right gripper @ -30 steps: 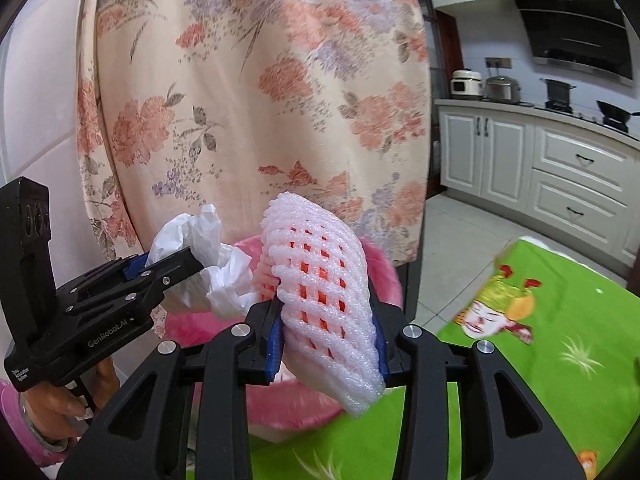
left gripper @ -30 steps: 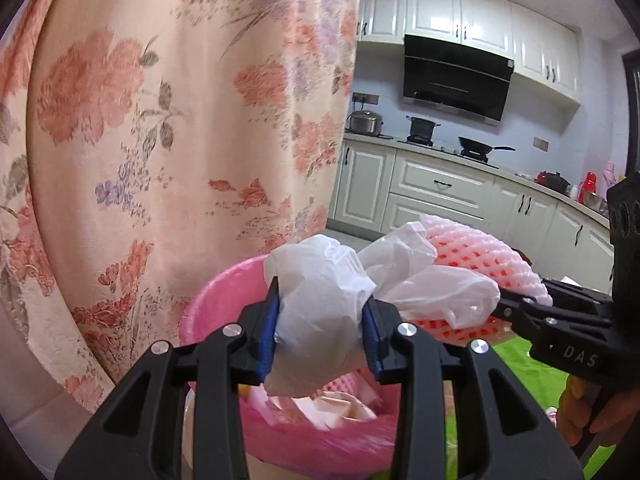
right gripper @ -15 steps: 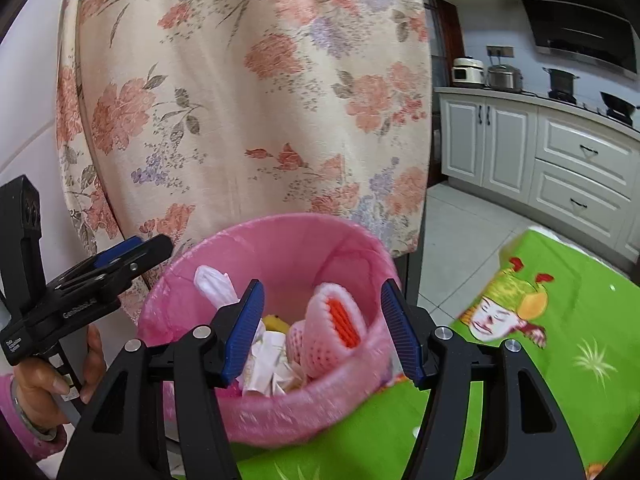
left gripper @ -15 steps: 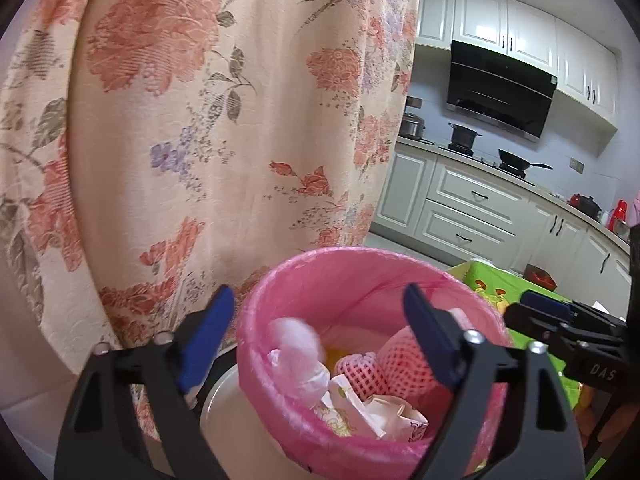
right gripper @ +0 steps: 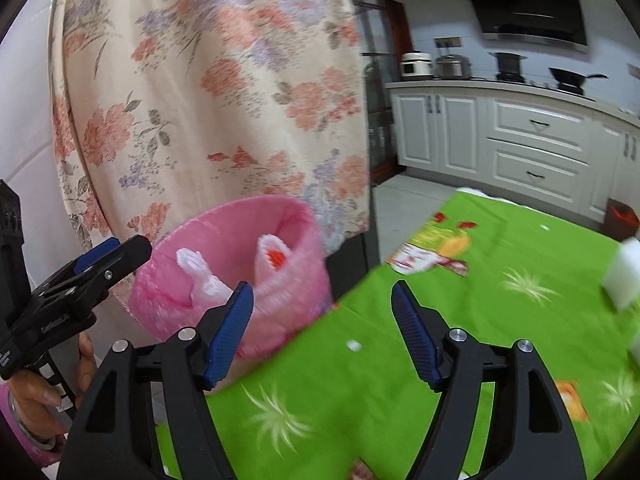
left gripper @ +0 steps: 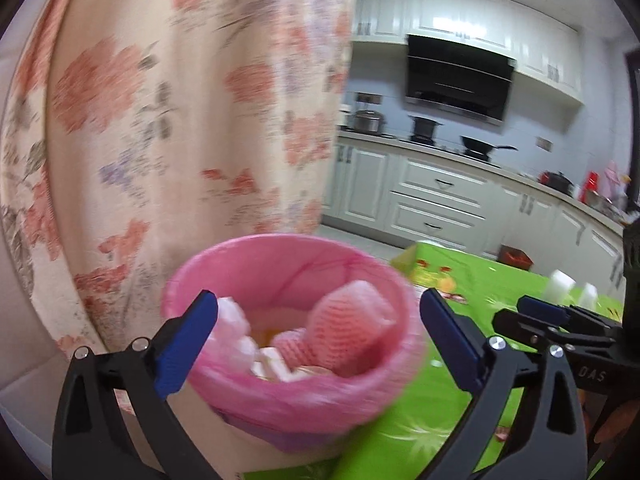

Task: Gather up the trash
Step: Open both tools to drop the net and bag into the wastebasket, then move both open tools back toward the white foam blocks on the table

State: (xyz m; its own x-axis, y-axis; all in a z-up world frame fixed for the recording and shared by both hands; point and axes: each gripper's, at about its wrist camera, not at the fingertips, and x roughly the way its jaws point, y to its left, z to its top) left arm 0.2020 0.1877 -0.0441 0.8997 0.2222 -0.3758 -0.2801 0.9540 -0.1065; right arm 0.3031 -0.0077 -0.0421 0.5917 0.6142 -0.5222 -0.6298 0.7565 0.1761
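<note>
White bag [right gripper: 200, 276] only right-view visible

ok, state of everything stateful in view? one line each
left gripper: jaws open, empty, in front of the bin
right gripper: jaws open, empty, over the green cloth
bin: upright, pink liner over the rim, trash inside
foam net: in the bin
white bag: in the bin
white pieces: on the cloth, not yet collected
</note>
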